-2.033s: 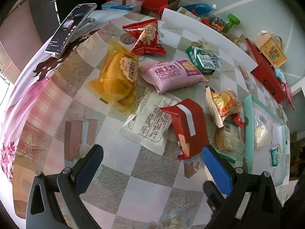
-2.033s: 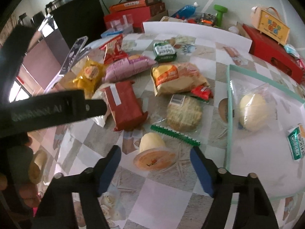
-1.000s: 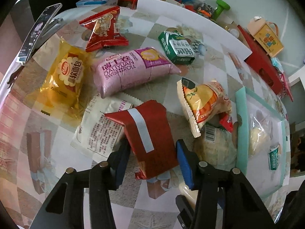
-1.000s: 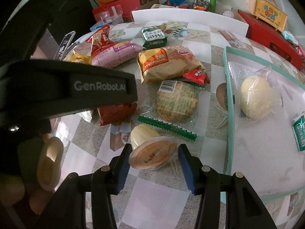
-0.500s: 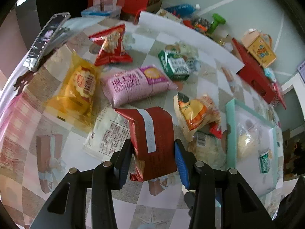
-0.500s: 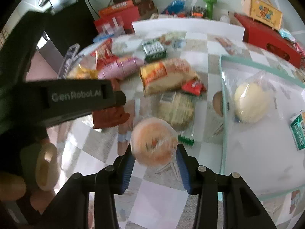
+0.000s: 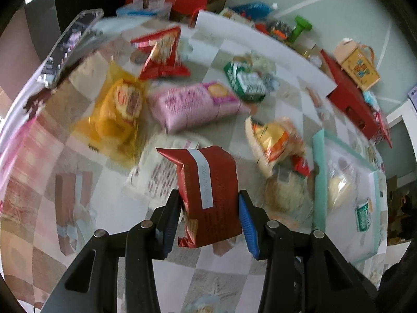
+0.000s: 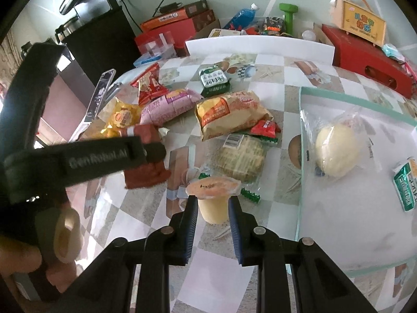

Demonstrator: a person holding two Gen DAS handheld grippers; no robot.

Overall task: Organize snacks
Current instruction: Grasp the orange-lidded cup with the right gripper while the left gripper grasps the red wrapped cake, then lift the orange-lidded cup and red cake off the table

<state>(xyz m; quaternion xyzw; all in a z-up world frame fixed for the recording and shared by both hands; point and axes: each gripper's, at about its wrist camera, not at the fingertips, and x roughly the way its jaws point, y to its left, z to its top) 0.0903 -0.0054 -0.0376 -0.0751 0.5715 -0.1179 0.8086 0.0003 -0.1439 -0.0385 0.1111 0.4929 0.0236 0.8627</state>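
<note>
The red snack packet stands upright between the jaws of the left gripper, clamped by its lower half and lifted clear of the checked counter, apparently so it can be carried to the teal-rimmed tray at the right, where a bagged bun and a small green packet already lie. The right gripper has its jaws closing on a jelly cup, pads against its sides just under the peach foil lid, which keeps the cup upright. Around them the unsorted snacks stay on the counter: a pink Swiss roll pack, a yellow bread bag, a red crisp packet, a green carton, an orange bread bag and a round rice cake. The left wrist view is motion-blurred, so the print on most wrappers is unreadable; in the right wrist view the left gripper's body covers most of the red packet, and the tray's far edge is cut off
</note>
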